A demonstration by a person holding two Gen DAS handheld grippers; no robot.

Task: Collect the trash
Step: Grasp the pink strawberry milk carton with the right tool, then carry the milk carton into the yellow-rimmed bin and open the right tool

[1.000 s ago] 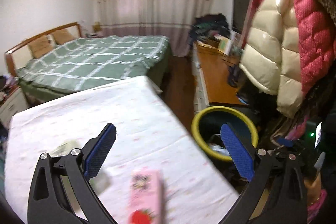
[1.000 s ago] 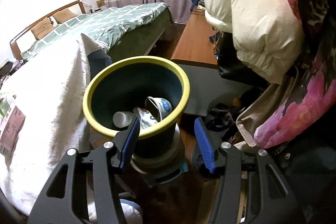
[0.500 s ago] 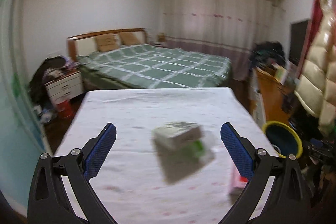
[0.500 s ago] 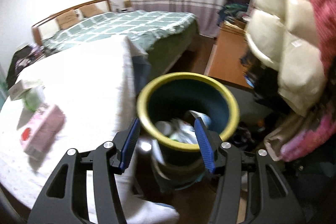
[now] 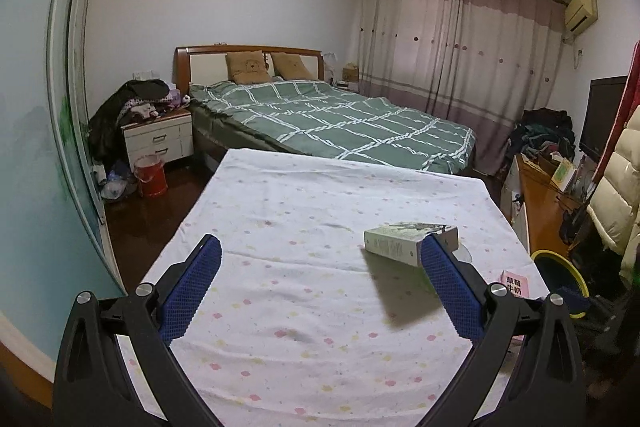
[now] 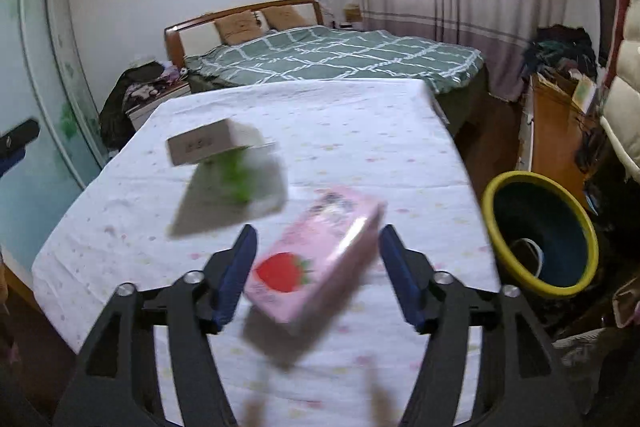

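The left hand-held gripper (image 5: 320,283) hovers over the bench (image 5: 304,211), which is covered with a white cloth dotted in pale flowers; its blue pads are spread wide apart with nothing between them. Ahead and to its right lies a small white box (image 5: 404,241), its near end hidden behind the right pad, and past that pad a pink carton (image 5: 515,283) shows near the bench's right edge. The right hand-held gripper (image 6: 316,259) also has its jaws apart, and the pink carton (image 6: 316,257), printed with a strawberry, lies on the cloth in the gap between the pads, slanted, its near corner close to the left pad; whether either pad touches it cannot be told, since this view is blurred. Further back on the cloth the white box (image 6: 202,146) rests on something green and clear (image 6: 244,183), too smeared to identify. Beside the bench's right edge, on the floor, stands a dark bin (image 6: 540,231) with a yellow rim, a white object lying inside it. Behind the bench is a bed (image 5: 332,119) with a green checked cover.
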